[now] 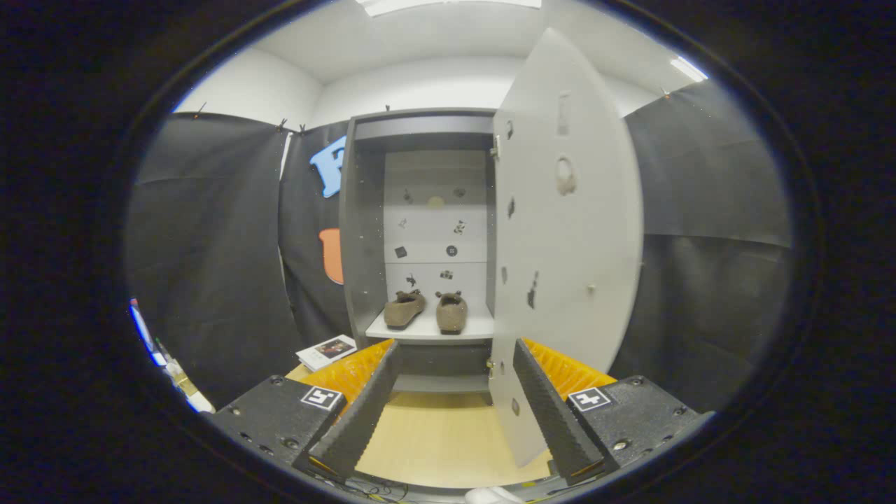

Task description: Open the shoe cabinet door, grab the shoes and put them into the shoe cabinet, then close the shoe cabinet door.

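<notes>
The grey shoe cabinet point(364, 231) stands ahead with its door point(567, 231) swung wide to the right. Two brown shoes sit side by side on its white shelf point(434, 329): the left shoe point(404, 309) and the right shoe point(451, 312), heels toward me. My gripper point(455, 374) is open, well short of the cabinet, with nothing between its fingers. The door's lower edge hangs just ahead of the right finger point(553, 413).
A wooden floor point(434, 434) runs from the fingers to the cabinet base. A small booklet point(326, 350) lies on the floor left of the cabinet. Black cloth walls close in on both sides.
</notes>
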A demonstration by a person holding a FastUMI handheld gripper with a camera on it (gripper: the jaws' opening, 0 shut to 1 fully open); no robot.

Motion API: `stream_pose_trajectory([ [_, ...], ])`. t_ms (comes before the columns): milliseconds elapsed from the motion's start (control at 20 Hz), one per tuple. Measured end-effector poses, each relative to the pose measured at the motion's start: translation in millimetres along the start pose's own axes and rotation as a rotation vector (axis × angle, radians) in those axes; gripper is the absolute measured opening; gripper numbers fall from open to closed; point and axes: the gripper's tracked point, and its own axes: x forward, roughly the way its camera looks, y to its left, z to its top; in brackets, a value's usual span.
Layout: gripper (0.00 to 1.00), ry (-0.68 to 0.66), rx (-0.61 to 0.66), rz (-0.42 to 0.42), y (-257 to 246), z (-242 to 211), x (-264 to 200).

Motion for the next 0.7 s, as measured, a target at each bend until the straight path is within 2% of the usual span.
stream_pose_trajectory([
  [150, 1.0, -0.011, 0.027, -0.066, -52, 5, -24],
  [350, 1.0, -0.012, 0.062, -0.162, -129, 10, -24],
  [500, 1.0, -0.009, 0.061, -0.165, -169, 16, -5],
  [700, 1.0, 0.017, 0.037, -0.142, -194, 14, 31],
])
